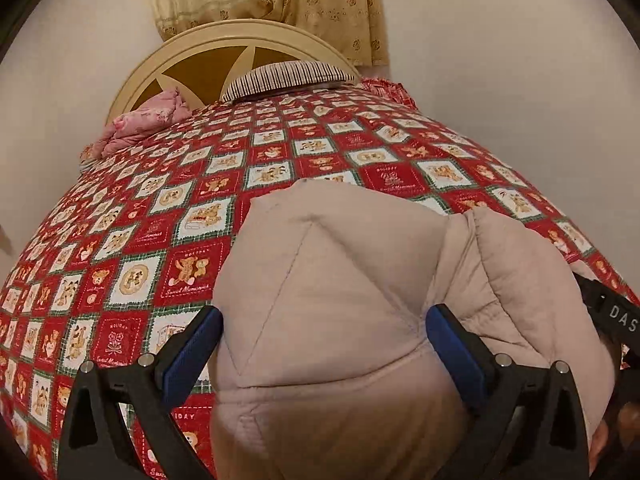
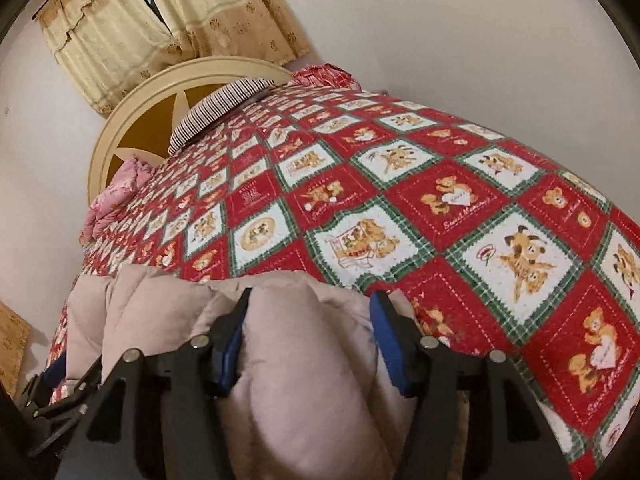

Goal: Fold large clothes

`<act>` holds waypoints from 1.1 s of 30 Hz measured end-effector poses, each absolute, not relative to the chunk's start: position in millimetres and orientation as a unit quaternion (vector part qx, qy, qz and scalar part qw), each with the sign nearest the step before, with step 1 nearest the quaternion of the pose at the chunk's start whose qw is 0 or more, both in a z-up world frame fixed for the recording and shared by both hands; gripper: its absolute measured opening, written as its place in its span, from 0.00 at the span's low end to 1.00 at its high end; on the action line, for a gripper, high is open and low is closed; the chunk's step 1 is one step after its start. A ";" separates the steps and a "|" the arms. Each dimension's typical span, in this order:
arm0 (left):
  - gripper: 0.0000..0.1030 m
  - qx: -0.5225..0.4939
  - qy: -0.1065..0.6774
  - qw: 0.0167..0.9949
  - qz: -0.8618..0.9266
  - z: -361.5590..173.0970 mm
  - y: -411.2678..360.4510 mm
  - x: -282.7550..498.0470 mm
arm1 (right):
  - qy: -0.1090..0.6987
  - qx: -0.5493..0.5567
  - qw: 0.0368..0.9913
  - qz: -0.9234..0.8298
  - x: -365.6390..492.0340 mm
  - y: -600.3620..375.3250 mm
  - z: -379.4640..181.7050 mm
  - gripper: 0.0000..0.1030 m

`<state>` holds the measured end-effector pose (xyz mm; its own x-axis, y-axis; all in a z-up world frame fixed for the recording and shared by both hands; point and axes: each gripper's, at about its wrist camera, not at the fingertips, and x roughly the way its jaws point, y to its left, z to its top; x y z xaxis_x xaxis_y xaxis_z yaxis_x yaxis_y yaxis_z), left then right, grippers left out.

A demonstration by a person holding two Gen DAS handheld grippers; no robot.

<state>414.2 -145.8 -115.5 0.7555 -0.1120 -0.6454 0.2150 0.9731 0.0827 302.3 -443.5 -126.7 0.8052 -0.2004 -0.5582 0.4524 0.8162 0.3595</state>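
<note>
A puffy beige jacket [image 1: 340, 320] lies bunched at the near edge of the bed [image 1: 200, 200], at 6 o'clock. The left gripper [image 1: 324, 344] and right gripper [image 2: 308, 340] both stand spread around its folds, seemingly not pinching. At 12 o'clock sit a striped pillow [image 1: 288, 76], pink bedding [image 1: 148, 120] and the headboard [image 1: 224, 40].

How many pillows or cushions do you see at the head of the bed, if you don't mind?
1: a striped pillow lies against the headboard. The crumpled pink bedding to its left could hide another.
</note>
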 end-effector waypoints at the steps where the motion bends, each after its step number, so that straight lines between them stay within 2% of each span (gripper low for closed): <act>1: 0.99 0.083 0.336 0.935 -0.083 -117.5 -148.1 413.7 | 0.262 0.247 0.916 -0.178 305.3 -443.8 -130.0 0.59; 33: 0.99 0.032 0.376 0.921 -0.095 -148.7 -136.7 442.9 | 0.312 0.238 0.897 -0.203 332.9 -441.4 -151.7 0.67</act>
<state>442.9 -136.7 -148.7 0.6995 -0.1507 -0.6986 0.1994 0.9798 -0.0117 332.9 -441.4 -151.7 0.7232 -0.2159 -0.6561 0.5132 0.8037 0.3012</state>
